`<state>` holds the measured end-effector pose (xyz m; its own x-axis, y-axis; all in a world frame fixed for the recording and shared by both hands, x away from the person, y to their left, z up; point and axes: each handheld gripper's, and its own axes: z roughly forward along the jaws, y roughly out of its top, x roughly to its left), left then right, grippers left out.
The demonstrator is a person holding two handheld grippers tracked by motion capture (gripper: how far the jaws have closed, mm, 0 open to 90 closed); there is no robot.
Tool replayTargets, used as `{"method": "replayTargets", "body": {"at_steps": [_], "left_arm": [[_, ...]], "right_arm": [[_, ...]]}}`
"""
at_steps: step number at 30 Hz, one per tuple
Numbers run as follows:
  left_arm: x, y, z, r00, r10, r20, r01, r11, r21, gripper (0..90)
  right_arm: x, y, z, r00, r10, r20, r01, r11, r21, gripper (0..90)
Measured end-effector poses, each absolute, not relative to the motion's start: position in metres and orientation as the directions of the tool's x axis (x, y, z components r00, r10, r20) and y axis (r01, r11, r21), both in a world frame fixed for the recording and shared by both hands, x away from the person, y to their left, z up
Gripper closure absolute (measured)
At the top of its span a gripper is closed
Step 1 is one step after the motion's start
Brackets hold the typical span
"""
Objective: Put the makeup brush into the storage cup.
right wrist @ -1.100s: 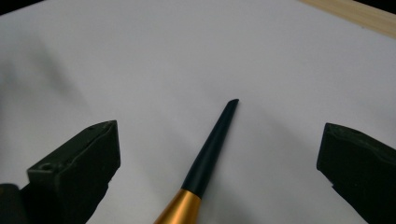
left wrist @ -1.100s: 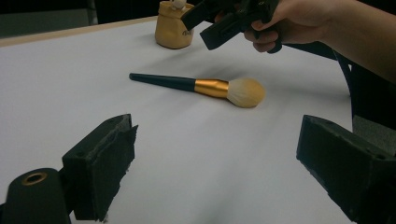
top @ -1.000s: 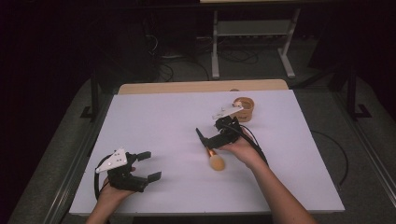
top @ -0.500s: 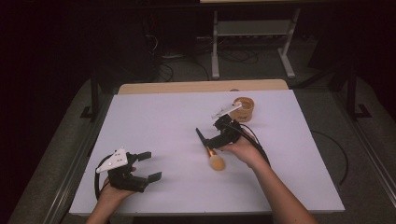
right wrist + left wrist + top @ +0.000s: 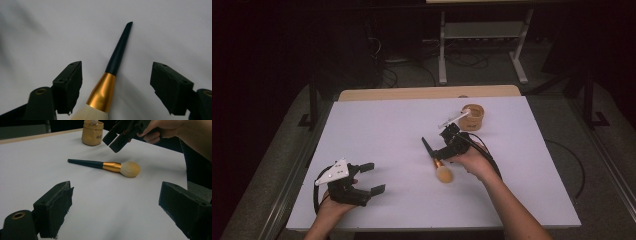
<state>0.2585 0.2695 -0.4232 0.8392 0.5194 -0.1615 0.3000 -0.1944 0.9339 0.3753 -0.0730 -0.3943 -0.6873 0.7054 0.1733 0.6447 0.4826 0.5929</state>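
Lower left of the high view: the left gripper [image 5: 367, 177] just sits on the white table [image 5: 377, 125] with its jaws spread wide and nothing between them; well apart from the action.

Moving right, middle of the frame is the makeup brush [image 5: 437, 162], lying flat on the table — dark tapered handle pointing up-left, gold ferrule, fluffy cream head at the lower-right end. In the left gripper view it lies across the upper middle [image 5: 105, 165], with the right gripper [image 5: 115, 138] hanging just above it, not touching.

The right gripper [image 5: 441, 150] is right over the brush; its jaws have just been closing and stand about half open now, one either side of the gold ferrule [image 5: 102, 92] in the right gripper view, with clear gaps both sides, so not gripping yet.

Upper right of that, a small tan cup [image 5: 472, 116] with something white sticking out of it.

Handling-wise I'd guess the brush is very light and the handle stiff but smooth and round, so it could roll or slip; the bristles are soft and will squash. Ferrule or the thick end of the handle looks like the spot to pinch — not the head.
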Motion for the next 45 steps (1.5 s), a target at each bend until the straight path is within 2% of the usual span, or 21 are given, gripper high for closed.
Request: {"method": "replayTargets", "body": {"at_steps": [9, 27, 45], "left_arm": [[0.259, 0.27, -0.423, 0.84, 0.518, -0.163, 0.299, -0.191, 0.935, 11.0], [0.258, 0.269, -0.423, 0.838, 0.519, -0.17, 0.305, -0.188, 0.934, 11.0], [0.258, 0.269, -0.423, 0.843, 0.512, -0.162, 0.302, -0.202, 0.932, 11.1]], "right_arm": [[0.376, -0.068, -0.401, -0.675, 0.708, 0.21, 0.685, 0.495, 0.534, 33.9], [0.377, -0.06, -0.414, -0.67, 0.712, 0.208, 0.708, 0.53, 0.466, 44.0], [0.377, -0.057, -0.42, -0.66, 0.713, 0.235, 0.732, 0.541, 0.414, 46.1]]}}
